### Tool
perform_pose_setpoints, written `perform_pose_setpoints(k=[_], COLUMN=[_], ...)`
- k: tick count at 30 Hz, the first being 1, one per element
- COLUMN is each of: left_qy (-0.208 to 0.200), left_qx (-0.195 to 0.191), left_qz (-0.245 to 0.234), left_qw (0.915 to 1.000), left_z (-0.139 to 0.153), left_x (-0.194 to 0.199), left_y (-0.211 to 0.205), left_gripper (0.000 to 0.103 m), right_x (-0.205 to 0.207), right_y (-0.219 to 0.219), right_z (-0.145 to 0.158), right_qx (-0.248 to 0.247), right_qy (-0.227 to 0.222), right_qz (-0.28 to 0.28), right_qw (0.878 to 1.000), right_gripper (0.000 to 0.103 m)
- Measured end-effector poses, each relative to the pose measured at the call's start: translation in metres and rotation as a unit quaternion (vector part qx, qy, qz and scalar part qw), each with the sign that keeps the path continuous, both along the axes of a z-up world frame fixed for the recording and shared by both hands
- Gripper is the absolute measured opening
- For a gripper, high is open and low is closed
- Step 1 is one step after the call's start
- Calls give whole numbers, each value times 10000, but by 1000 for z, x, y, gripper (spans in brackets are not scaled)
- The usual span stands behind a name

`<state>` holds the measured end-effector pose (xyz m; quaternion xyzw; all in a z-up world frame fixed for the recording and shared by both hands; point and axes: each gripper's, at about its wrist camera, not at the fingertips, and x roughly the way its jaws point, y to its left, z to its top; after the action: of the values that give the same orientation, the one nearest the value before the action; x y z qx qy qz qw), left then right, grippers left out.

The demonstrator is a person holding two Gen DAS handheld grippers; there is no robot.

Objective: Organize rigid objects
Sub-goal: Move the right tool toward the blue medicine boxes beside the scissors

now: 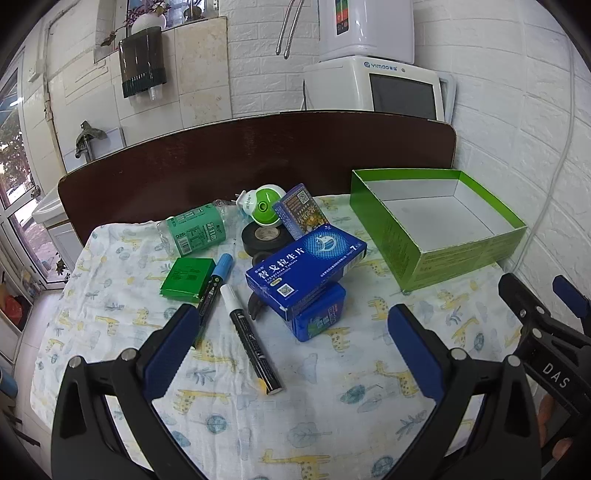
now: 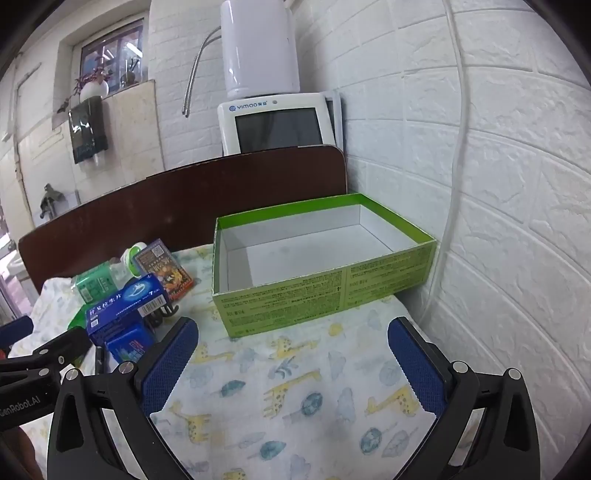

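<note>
left claw (image 1: 291, 343) wide | white-capped marker (image 1: 250, 338) between fingers; untouched

A lived-in home, utility or kitchen corner. White brick-pattern wall panels (image 2: 517, 184); white countertop water purifier with dark screen (image 1: 399, 92); dark wall-mounted cup dispenser (image 1: 142, 64); white potted plant on the window ledge (image 1: 147, 20); giraffe-print cotton cloth (image 1: 295, 406) over the table.
</note>
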<state>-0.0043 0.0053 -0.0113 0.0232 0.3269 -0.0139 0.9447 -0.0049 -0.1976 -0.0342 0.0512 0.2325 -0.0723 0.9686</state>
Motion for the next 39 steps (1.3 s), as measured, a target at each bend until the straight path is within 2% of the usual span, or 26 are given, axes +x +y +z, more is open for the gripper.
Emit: perform_pose_setpoints(k=[39], left_qy=[275], left_qx=[-192], left_qz=[112], left_qw=[9994], left_z=[-16], left_x=[15], left_y=[17], left_gripper=[101], right_x=[15], right_y=[11], right_z=[-7], right_qx=[-37], right_qy=[216], right_qz=[152], right_qw=[9996], right_gripper=[103])
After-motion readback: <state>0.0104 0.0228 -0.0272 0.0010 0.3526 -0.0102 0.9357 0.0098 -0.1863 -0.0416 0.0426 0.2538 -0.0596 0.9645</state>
